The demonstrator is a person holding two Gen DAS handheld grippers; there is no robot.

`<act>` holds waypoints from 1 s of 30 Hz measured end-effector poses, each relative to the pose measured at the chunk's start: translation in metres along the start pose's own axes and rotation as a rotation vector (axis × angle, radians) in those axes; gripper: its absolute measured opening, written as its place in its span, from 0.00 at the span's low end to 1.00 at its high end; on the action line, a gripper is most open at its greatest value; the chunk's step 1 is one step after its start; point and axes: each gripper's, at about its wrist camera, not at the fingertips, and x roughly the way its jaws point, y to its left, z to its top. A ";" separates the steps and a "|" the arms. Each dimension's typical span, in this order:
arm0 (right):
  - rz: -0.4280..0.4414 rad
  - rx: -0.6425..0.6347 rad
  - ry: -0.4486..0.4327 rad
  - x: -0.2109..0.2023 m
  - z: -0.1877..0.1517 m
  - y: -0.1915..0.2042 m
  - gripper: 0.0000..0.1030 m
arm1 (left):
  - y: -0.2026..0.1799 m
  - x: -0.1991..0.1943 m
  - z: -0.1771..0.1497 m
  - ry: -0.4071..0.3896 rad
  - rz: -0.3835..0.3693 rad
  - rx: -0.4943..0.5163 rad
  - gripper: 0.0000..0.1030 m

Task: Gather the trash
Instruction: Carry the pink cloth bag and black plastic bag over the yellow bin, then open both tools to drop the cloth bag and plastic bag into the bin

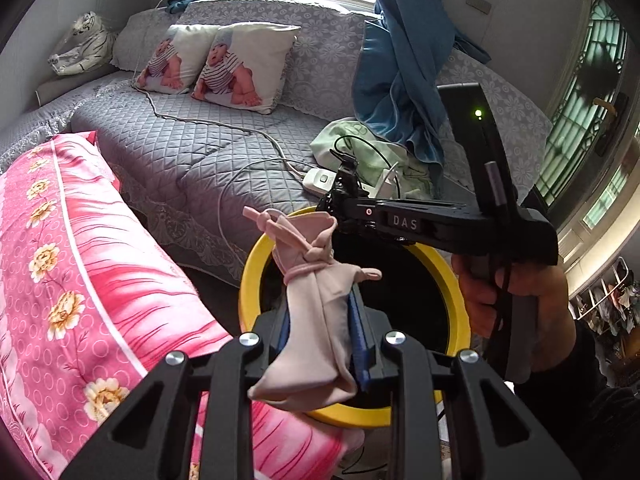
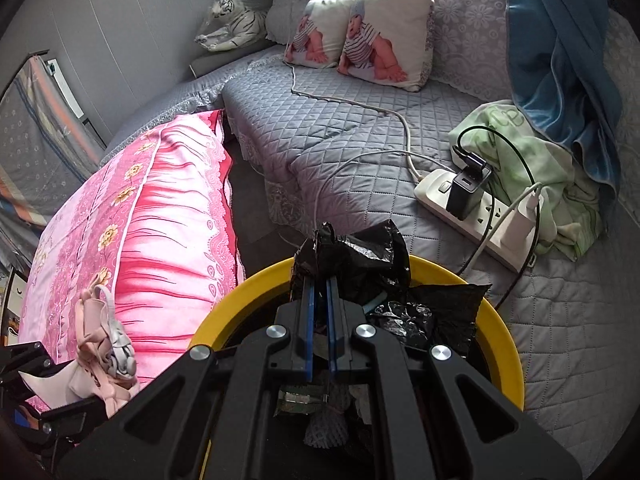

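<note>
Right, L gripper [image 1: 320,320] clamped on knotted pink bag [image 1: 312,280] over yellow bin [image 1: 256,264]; R gripper [image 2: 320,320] shut on black liner [image 2: 360,256]. Risk: liner edge slips, bag lands outside. Grey quilted sofa [image 1: 180,148], pink pillow [image 1: 80,260], power strip [image 2: 472,208] near.

Both wrist cameras look steeply down along their claws, close above the yellow bin [image 1: 256,264] [image 2: 500,312]. Shared: grey quilted sofa [image 1: 192,152] [image 2: 340,120], pink pillow [image 1: 80,248] [image 2: 160,208].
</note>
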 end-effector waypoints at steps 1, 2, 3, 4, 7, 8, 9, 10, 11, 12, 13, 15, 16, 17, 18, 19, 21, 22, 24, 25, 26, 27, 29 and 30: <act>0.000 0.002 0.004 0.000 -0.001 -0.002 0.04 | -0.002 0.005 0.000 0.007 -0.013 -0.001 0.23; 0.000 0.006 0.006 0.001 -0.002 -0.005 0.05 | -0.003 0.009 -0.001 0.016 -0.023 -0.001 0.23; -0.001 0.011 0.008 0.001 -0.004 -0.007 0.05 | -0.005 0.014 -0.002 0.023 -0.027 -0.002 0.23; 0.001 0.015 0.012 0.002 -0.005 -0.009 0.05 | -0.006 0.019 -0.003 0.031 -0.030 -0.004 0.23; 0.003 0.027 0.026 0.006 -0.010 -0.014 0.05 | -0.006 0.030 -0.006 0.054 -0.044 -0.024 0.23; 0.007 0.031 0.030 0.007 -0.011 -0.016 0.05 | -0.006 0.033 -0.007 0.063 -0.053 -0.032 0.23; 0.010 0.038 0.035 0.008 -0.012 -0.019 0.05 | -0.006 0.036 -0.009 0.074 -0.062 -0.040 0.23; 0.012 0.043 0.041 0.009 -0.013 -0.020 0.05 | -0.006 0.039 -0.009 0.083 -0.063 -0.047 0.23; 0.012 0.045 0.047 0.011 -0.015 -0.022 0.05 | -0.005 0.042 -0.010 0.093 -0.066 -0.051 0.23; 0.012 0.048 0.049 0.011 -0.016 -0.023 0.05 | -0.005 0.044 -0.010 0.102 -0.067 -0.052 0.23; 0.012 0.050 0.053 0.012 -0.016 -0.025 0.05 | -0.006 0.047 -0.011 0.110 -0.066 -0.050 0.23; 0.016 0.055 0.059 0.014 -0.017 -0.026 0.05 | -0.006 0.052 -0.012 0.125 -0.067 -0.053 0.23; 0.015 0.057 0.060 0.015 -0.018 -0.027 0.05 | -0.005 0.054 -0.012 0.133 -0.074 -0.059 0.23; 0.015 0.058 0.063 0.015 -0.018 -0.028 0.05 | -0.005 0.056 -0.013 0.139 -0.079 -0.064 0.23; 0.018 0.061 0.065 0.016 -0.018 -0.028 0.05 | -0.005 0.056 -0.014 0.144 -0.081 -0.068 0.23; 0.021 0.065 0.067 0.016 -0.018 -0.029 0.06 | -0.004 0.057 -0.014 0.147 -0.084 -0.071 0.23; 0.018 0.060 0.067 0.016 -0.018 -0.029 0.06 | -0.005 0.057 -0.016 0.151 -0.085 -0.067 0.24; 0.020 0.061 0.065 0.015 -0.018 -0.029 0.06 | -0.005 0.057 -0.016 0.153 -0.089 -0.067 0.25; 0.031 0.070 0.068 0.015 -0.017 -0.030 0.06 | -0.004 0.058 -0.016 0.156 -0.094 -0.074 0.27; 0.032 0.076 0.070 0.015 -0.017 -0.031 0.06 | -0.004 0.057 -0.016 0.156 -0.095 -0.077 0.30; 0.025 0.078 0.070 0.015 -0.017 -0.032 0.06 | -0.003 0.057 -0.016 0.155 -0.095 -0.081 0.34; 0.014 0.076 0.068 0.016 -0.017 -0.033 0.06 | -0.003 0.056 -0.016 0.153 -0.098 -0.086 0.36; 0.013 0.092 0.074 0.017 -0.016 -0.035 0.06 | -0.002 0.053 -0.016 0.144 -0.102 -0.094 0.45; 0.016 0.099 0.078 0.017 -0.016 -0.037 0.06 | -0.002 0.052 -0.016 0.140 -0.101 -0.095 0.46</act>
